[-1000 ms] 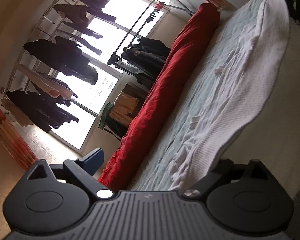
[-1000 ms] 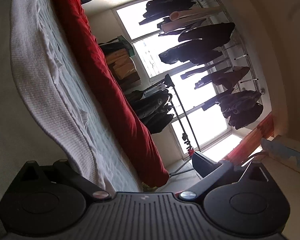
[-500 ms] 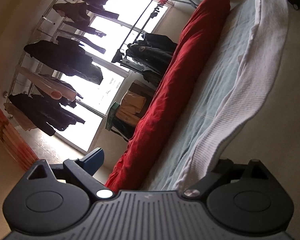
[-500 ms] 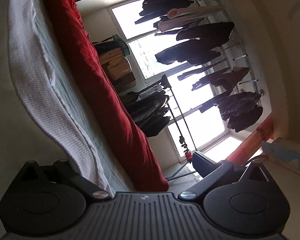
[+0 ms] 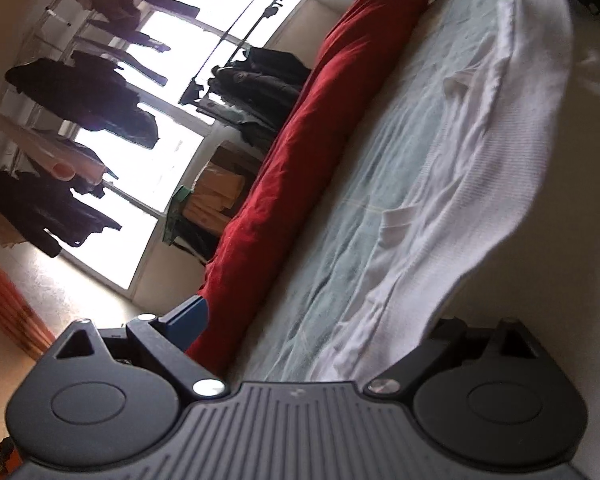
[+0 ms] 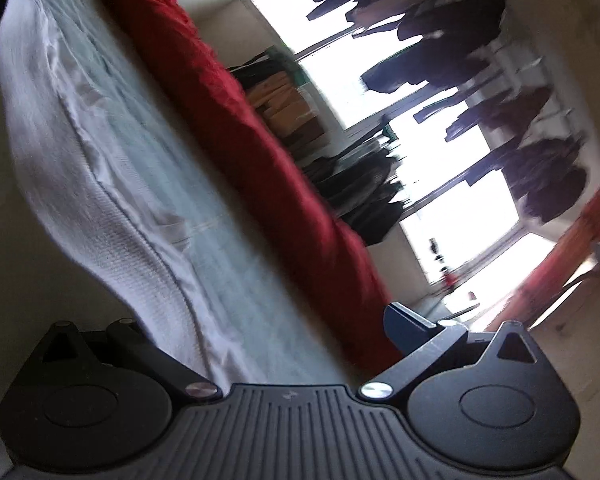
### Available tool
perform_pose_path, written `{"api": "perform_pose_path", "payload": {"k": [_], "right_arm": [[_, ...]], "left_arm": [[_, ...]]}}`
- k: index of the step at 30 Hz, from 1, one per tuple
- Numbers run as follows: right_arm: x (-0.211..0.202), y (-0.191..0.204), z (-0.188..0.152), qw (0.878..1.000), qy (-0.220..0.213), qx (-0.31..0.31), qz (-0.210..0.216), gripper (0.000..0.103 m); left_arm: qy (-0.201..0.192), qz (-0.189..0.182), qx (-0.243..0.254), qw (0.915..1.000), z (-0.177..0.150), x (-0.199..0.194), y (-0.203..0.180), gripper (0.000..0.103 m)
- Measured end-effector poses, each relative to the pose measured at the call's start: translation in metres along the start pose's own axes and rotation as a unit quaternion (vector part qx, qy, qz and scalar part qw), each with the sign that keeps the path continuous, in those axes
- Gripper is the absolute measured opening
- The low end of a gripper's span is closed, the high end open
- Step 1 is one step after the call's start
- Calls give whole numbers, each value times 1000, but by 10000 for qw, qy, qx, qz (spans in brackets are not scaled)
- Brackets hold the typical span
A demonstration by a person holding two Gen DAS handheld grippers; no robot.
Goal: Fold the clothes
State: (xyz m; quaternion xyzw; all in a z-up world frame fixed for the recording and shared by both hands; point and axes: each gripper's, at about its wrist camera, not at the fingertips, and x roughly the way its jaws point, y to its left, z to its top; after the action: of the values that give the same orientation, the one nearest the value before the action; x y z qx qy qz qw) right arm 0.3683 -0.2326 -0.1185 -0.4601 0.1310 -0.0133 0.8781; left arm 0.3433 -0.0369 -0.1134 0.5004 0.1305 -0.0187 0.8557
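A: You've got bare cream bed [image 5: 560,240] on the near side of the white waffle-knit garment [image 5: 500,184]. On the far side a rolled red blanket [image 5: 300,168] runs the bed's length.

B: It lies stretched over a pale blue sheet [image 5: 400,184], rumpled. Your left gripper [image 5: 320,344] and right gripper [image 6: 272,356] each have an end running between the fingers; can't tell whether they're pinching.

The white garment [image 5: 472,184] covers one finger of each tongs; the hanging dark clothes [image 6: 432,64] are motion-blurred.
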Motion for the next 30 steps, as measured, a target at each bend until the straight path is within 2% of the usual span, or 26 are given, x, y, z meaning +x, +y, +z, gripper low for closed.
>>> {"api": "perform_pose_path", "payload": {"k": [3, 5, 11, 14, 17, 19, 22, 24, 26, 28, 30], "right_arm": [[-11, -11, -6, 9993, 80, 121, 350, 103], [-13, -17, -8, 9989, 147, 192, 404, 103], [4, -37, -2, 9957, 121, 751, 533, 103], [26, -47, 0, 9913, 186, 1102, 700, 103], [50, -54, 0, 9847, 354, 1481, 850, 103], [57, -59, -2, 9783, 456, 1774, 965, 103], [43, -67, -7, 9720, 353, 2054, 1087, 103], [25, -72, -11, 9645, 220, 2247, 1371, 103], [9, -76, -19, 9483, 56, 2476, 1987, 103], [-3, -76, -28, 9245, 3, 2764, 2627, 103], [-13, -69, -37, 8998, 40, 2998, 3169, 103]], "left_arm": [[11, -188, -81, 9998, -6, -10, 9, 96], [19, -321, -243, 9992, -6, -11, 18, 96], [113, -553, -1151, 9917, -2, 12, 54, 96], [283, -545, -1427, 9879, -2, 34, 62, 96], [424, -443, -1423, 9879, 0, 49, 59, 96], [432, -562, -1571, 9850, -1, 48, 60, 96], [260, -740, -1689, 9825, -3, 29, 59, 96], [109, -1234, -1837, 9751, -6, 10, 58, 96], [-42, -1732, -1981, 9647, -10, -8, 57, 96], [-92, -2379, -2367, 9420, -15, -21, 58, 96], [2, -2977, -2754, 9141, -27, -24, 54, 96]]}}
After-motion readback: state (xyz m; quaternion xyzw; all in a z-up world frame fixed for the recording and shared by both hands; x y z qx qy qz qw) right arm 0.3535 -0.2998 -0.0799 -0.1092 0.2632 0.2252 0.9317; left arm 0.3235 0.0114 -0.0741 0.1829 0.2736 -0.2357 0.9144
